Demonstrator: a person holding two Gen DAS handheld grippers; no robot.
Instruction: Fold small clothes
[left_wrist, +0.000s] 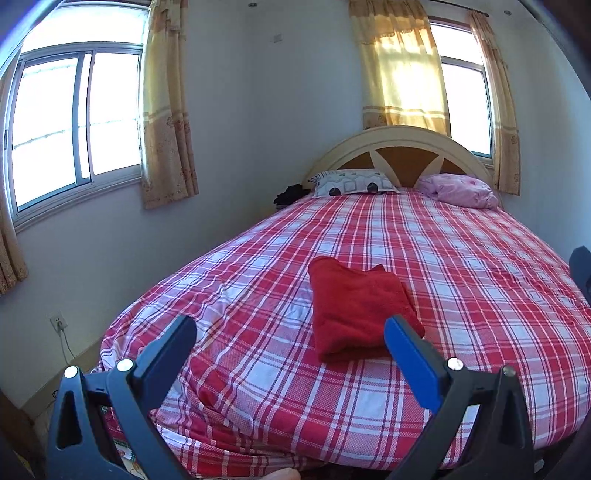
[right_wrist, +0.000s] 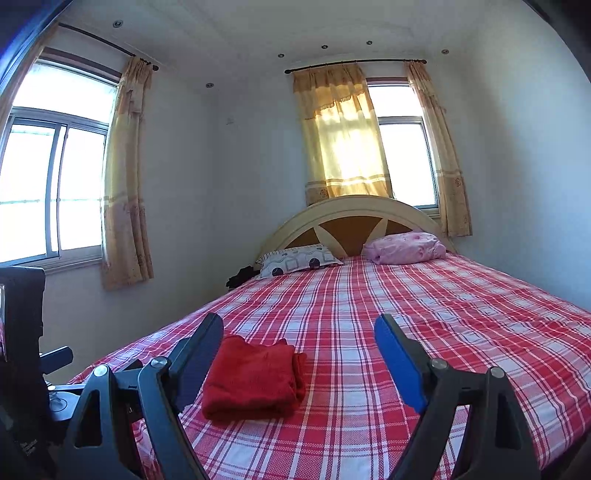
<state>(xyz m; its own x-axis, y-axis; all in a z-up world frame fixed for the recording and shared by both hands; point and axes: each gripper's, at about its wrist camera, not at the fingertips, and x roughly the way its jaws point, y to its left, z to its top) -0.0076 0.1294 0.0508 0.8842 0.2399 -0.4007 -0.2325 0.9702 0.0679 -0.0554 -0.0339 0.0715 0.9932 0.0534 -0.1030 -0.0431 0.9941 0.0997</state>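
A red garment (left_wrist: 360, 308) lies folded into a compact rectangle on the red plaid bed (left_wrist: 461, 266) near its foot. It also shows in the right wrist view (right_wrist: 255, 376). My left gripper (left_wrist: 290, 328) is open and empty, held above the foot of the bed just short of the garment. My right gripper (right_wrist: 299, 325) is open and empty, held back from the garment, which lies low between its fingers toward the left one (right_wrist: 199, 358). The left gripper's body (right_wrist: 26, 332) shows at the left edge of the right wrist view.
A patterned pillow (left_wrist: 351, 182) and a pink bundle (left_wrist: 461, 190) lie by the arched headboard (left_wrist: 399, 144). A dark item (left_wrist: 291, 194) sits beside the bed's far left corner. Walls with curtained windows (left_wrist: 74, 122) stand left and behind. A wall socket (left_wrist: 58, 322) with a cable is low left.
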